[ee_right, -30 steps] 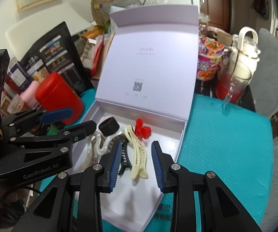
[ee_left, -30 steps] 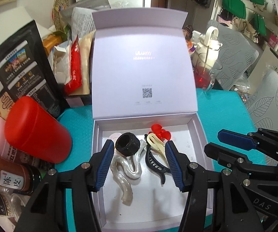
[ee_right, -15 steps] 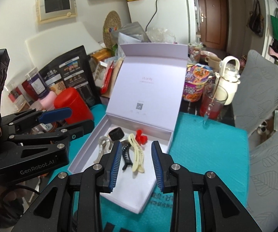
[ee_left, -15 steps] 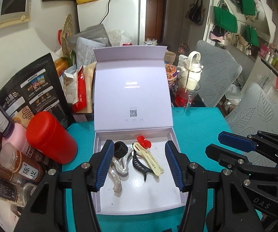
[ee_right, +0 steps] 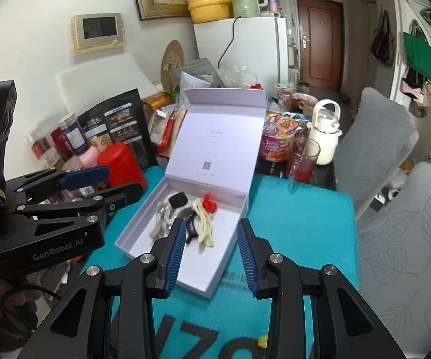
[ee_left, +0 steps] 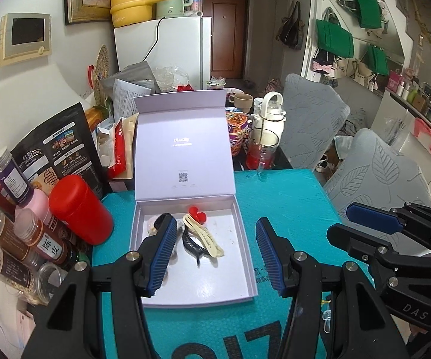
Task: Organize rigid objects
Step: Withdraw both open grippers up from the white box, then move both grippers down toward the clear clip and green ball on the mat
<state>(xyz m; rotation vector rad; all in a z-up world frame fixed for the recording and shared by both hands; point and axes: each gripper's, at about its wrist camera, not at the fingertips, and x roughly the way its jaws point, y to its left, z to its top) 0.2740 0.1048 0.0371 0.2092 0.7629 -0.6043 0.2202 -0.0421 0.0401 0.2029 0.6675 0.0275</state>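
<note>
An open lavender box lies on the teal mat with its lid upright. Inside are a cream hair claw, a black claw, a red clip, a black ring and a pearly curved clip. My left gripper is open and empty above the box's near half. My right gripper is open and empty over the box's near right corner.
A red canister and spice jars stand left of the box. Snack bags, a glass of red drink, a white kettle and noodle cups sit behind. Grey chairs stand at the right.
Both grippers have pulled back and up from the box, so it looks smaller and farther. The items in the box have not moved. Both grippers stay open.
</note>
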